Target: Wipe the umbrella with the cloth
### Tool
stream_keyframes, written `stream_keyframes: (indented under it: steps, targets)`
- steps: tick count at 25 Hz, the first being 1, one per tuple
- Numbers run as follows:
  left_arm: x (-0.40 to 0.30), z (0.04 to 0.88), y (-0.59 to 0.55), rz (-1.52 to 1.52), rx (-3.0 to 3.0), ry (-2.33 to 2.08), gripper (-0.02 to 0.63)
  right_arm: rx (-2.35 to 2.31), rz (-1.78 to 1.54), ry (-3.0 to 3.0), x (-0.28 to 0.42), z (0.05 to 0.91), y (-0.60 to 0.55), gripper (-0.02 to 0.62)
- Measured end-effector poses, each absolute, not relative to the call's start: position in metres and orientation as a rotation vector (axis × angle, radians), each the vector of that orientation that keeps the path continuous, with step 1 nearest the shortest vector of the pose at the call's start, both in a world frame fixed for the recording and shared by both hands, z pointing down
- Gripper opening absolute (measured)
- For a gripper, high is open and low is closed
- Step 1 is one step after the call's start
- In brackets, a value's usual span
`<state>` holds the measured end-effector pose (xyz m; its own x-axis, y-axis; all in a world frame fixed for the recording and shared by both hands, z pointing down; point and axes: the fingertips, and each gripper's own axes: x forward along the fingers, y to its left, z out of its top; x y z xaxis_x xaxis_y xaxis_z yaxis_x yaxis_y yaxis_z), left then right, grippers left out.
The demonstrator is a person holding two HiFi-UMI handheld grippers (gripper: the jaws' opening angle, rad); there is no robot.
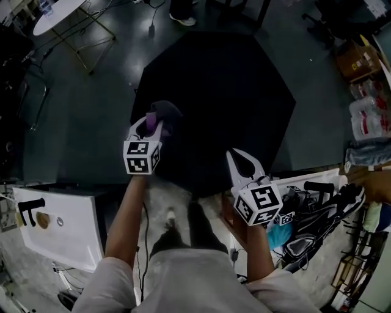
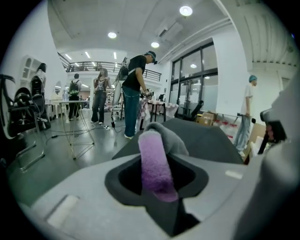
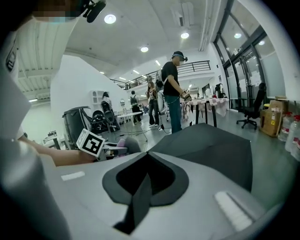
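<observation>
Left gripper (image 1: 152, 126) is clenched on a purple-and-grey fuzzy cloth (image 2: 153, 164). The purple strip runs straight up through the gap between the jaws, and the grey end bunches out past the tips. From the head view that bundle sits over the 9 o'clock edge of the big black open umbrella (image 1: 226, 92), which lies canopy-up on the dark shiny floor and takes up most of the middle of the room. I honestly can't tell if the cloth is pressed onto the fabric or just over it.

Right gripper (image 1: 241, 161) has its jaws closed together with nothing between them. It's at the canopy's 6 o'clock rim, pointing in toward the middle, with the left one well apart from it at roughly its 10 o'clock.

Further out there's a round white table (image 1: 58, 13) on thin metal legs at 11 o'clock, a white rectangular panel (image 1: 61, 226) at 8 o'clock near the holder's feet, and a brown cardboard box (image 1: 357, 58) at 2 o'clock. Beyond the umbrella a person in a black t-shirt and jeans (image 2: 133, 96) is standing.
</observation>
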<state>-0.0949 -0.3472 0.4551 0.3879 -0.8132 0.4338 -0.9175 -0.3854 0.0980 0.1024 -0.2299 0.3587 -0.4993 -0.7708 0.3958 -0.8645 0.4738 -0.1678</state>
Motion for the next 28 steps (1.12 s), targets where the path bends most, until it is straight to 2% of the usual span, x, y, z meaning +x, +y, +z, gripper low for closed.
stream_keyframes:
  steps: [13, 28]
  targets:
    - [-0.084, 0.584, -0.390, 0.605, 2.229, -1.469, 0.132, 1.359, 0.667, -2.390, 0.107, 0.427, -0.251, 0.005]
    - [-0.083, 0.632, -0.358, 0.648, 2.213, -1.423, 0.135, 1.328, 0.702, -2.332, 0.100, 0.461, -0.241, 0.005]
